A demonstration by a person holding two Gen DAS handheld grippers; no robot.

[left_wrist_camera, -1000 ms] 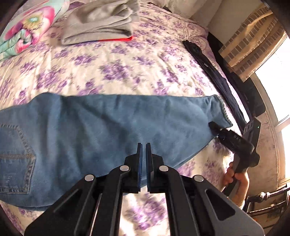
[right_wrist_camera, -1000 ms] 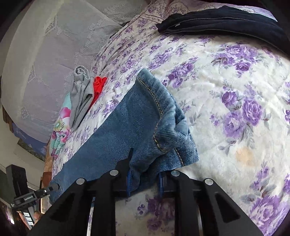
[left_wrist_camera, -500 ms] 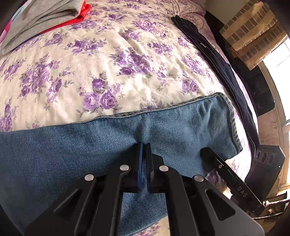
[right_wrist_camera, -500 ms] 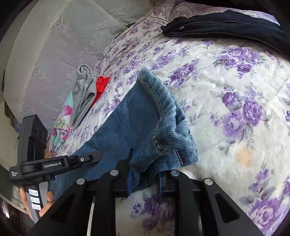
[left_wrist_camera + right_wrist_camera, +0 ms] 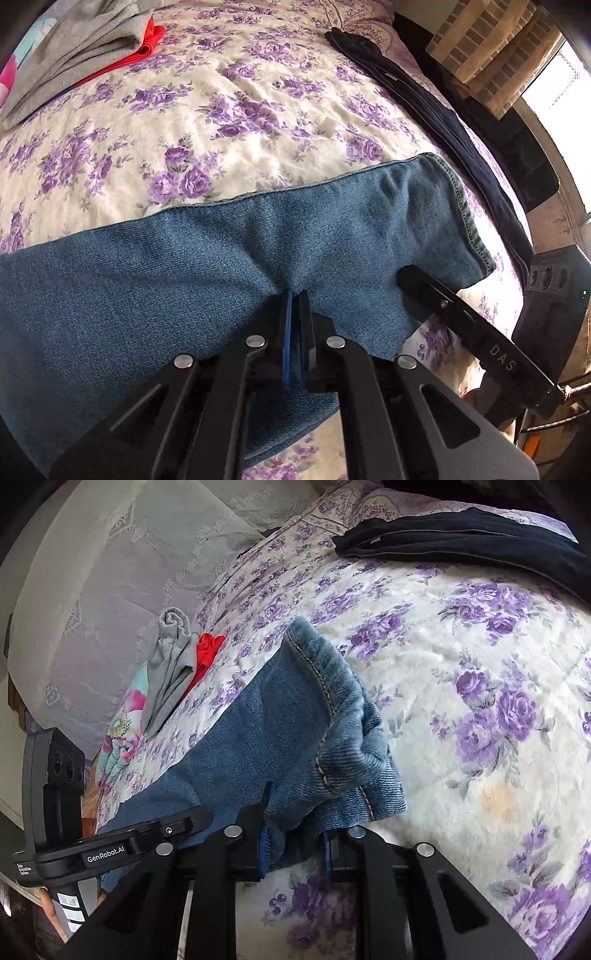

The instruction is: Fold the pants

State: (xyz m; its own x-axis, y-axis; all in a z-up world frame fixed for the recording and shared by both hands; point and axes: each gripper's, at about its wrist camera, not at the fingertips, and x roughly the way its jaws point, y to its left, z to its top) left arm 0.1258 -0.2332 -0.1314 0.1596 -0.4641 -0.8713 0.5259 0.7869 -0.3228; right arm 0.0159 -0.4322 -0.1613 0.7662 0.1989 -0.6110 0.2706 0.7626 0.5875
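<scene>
The blue jeans lay lengthwise across the floral bedspread, legs stacked. The right gripper was clamped on the bunched hem at the cuff end; the left gripper, fingers together, pressed down on the denim mid-leg. Denim looked heavy and fairly stiff, likely to crease cleanly; the thick stitched hem seemed the surest place to grip.

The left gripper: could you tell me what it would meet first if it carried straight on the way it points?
Most likely the blue denim pants: the shut left gripper points down at the leg, fingertips seemingly at the cloth already.
</scene>
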